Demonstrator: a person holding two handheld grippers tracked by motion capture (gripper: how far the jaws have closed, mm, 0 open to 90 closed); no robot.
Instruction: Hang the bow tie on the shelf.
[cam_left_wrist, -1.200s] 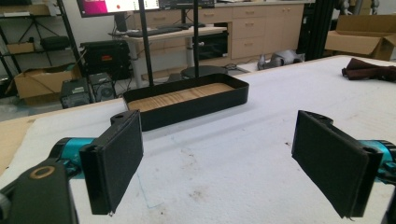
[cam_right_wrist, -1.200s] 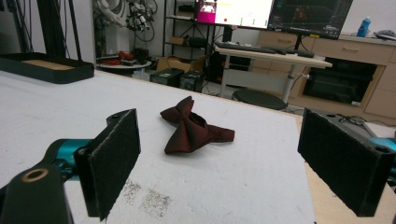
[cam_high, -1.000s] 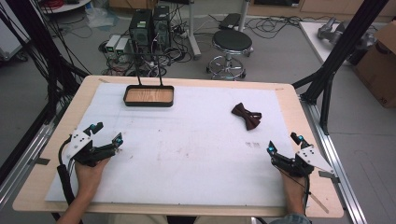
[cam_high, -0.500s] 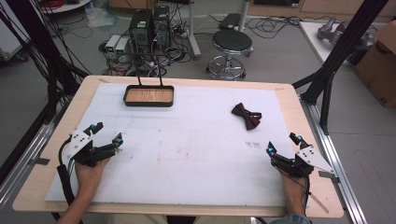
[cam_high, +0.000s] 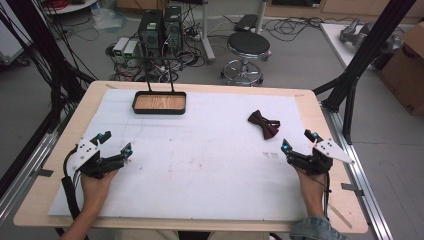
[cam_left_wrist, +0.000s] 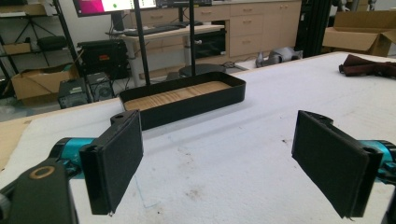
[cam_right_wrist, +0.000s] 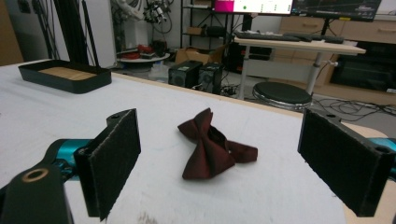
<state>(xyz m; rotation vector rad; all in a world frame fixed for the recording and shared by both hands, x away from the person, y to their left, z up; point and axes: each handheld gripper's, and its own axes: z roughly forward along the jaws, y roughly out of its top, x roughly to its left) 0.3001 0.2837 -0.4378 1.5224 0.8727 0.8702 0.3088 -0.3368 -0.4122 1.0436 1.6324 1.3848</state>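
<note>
1. jaws stand wide apart on both tools and hold nothing: our right gripper (cam_high: 296, 141) rests near the right edge of the white mat (cam_high: 210, 165), and our left gripper (cam_high: 115, 142) rests near the mat's left edge

2. our likely target, the dark red bow tie (cam_high: 264, 123), lies crumpled on the mat just ahead of the right gripper and apart from it; in the right gripper view the bow tie (cam_right_wrist: 211, 144) sits between the two pads (cam_right_wrist: 114, 156) but farther out, so nothing touches it yet

3. we judge the first risk to be a shallow grab: the cloth is soft and folded on itself, so if we close on one loose wing the rest may hang, unfold or slip free as we lift

4. coming in too low could drag the pads on the mat and push the bow tie ahead of us instead of getting around it, perhaps toward the table's far right edge

5. if the black tray (cam_high: 159, 102) with the wooden floor is the goal, it lies well apart across the mat at the far left, and a weak hold could drop the cloth on the way

6. our left gripper faces that tray (cam_left_wrist: 184, 99); moving both hands there at once could make them crowd each other
</note>
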